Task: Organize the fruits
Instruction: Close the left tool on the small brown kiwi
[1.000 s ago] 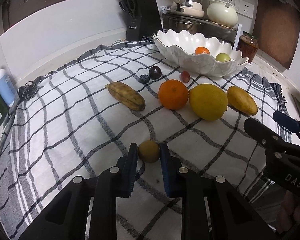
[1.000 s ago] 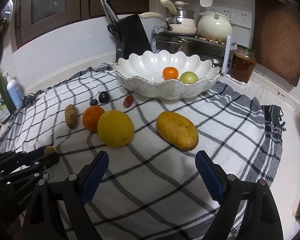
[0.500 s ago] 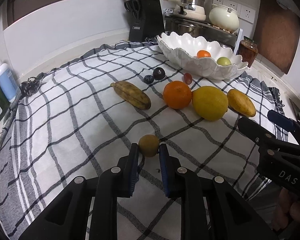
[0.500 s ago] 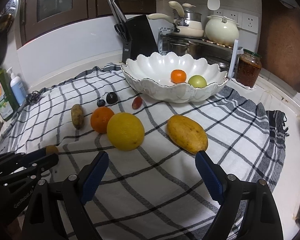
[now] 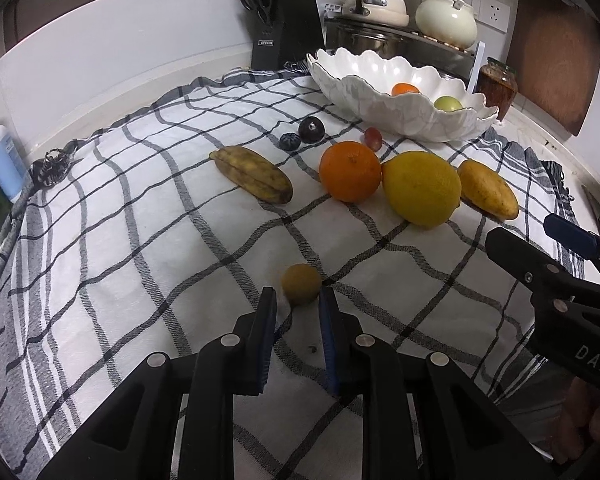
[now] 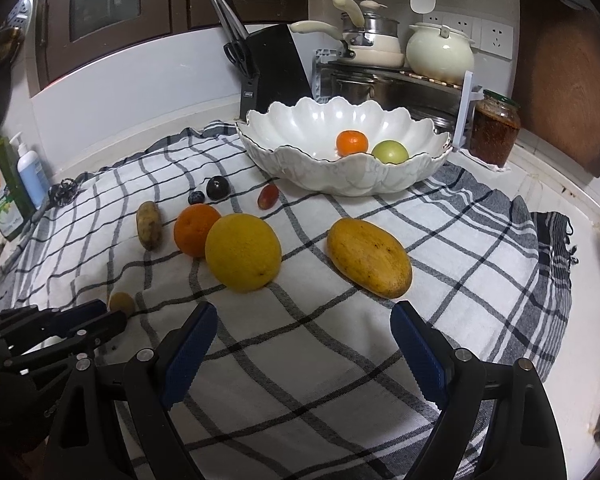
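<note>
A small brown round fruit (image 5: 301, 283) lies on the checked cloth (image 5: 140, 240) just past the tips of my left gripper (image 5: 298, 298), which is open and narrow, not touching it. It also shows in the right wrist view (image 6: 121, 303). Beyond lie a brown banana (image 5: 253, 173), an orange (image 5: 350, 171), a large yellow citrus (image 5: 421, 188), a mango (image 5: 487, 195), a grape (image 5: 372, 137) and two dark berries (image 5: 311, 129). A white scalloped bowl (image 6: 340, 176) holds a tangerine (image 6: 352, 142) and a green fruit (image 6: 390, 152). My right gripper (image 6: 304, 320) is wide open and empty, before the mango (image 6: 369, 262).
A knife block (image 6: 274, 70), pots on a rack (image 6: 380, 48), a jar (image 6: 495, 130) and a wooden board (image 6: 564, 72) stand at the back. Soap bottles (image 6: 8, 184) stand at the left edge. The counter's edge runs along the right.
My left gripper has drawn back from the small brown fruit, which now lies free just ahead of the fingertips. The right gripper has barely moved.
</note>
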The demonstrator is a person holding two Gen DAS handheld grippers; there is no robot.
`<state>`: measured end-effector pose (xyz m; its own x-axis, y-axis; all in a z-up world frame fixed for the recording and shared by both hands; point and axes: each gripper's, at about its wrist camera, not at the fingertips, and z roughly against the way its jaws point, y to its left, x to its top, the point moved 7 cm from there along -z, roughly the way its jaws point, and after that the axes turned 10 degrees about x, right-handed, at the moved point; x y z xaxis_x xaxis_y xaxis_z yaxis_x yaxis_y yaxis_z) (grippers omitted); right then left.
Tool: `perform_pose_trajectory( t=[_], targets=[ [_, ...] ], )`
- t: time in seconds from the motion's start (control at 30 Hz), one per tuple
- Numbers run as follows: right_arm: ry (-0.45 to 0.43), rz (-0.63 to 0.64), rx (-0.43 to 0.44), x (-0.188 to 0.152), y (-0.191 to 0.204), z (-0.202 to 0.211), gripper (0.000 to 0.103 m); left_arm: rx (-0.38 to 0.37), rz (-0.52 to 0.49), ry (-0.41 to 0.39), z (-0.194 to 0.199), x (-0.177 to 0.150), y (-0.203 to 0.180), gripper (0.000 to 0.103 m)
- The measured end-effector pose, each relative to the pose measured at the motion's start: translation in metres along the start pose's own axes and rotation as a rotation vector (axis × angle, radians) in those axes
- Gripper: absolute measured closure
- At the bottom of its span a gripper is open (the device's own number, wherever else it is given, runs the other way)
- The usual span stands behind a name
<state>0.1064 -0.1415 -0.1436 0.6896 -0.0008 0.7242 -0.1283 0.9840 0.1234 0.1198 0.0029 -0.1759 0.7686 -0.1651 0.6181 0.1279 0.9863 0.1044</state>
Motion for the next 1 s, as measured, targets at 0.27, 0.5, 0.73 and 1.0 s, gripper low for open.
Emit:
perform_pose_trajectory(
  t=[0.27, 0.5, 0.73, 1.0],
  targets=[
    [0.005, -0.02, -0.003, -0.001, -0.007, -0.002, 0.014, 0.003, -0.018, -0.011, -0.003, 0.01, -0.007, 0.075],
    [0.011, -0.036, -0.006, -0.003, -0.013, -0.004, 0.014, -0.005, -0.037, -0.012, -0.007, 0.016, -0.014, 0.075],
    [0.014, -0.042, -0.01, -0.004, -0.016, -0.006, 0.014, -0.012, -0.041, 0.008, -0.01, 0.005, -0.017, 0.078],
    [0.011, -0.037, -0.008, -0.005, -0.014, -0.004, 0.014, -0.02, -0.015, 0.0, -0.002, 0.006, -0.011, 0.081]
  ],
)
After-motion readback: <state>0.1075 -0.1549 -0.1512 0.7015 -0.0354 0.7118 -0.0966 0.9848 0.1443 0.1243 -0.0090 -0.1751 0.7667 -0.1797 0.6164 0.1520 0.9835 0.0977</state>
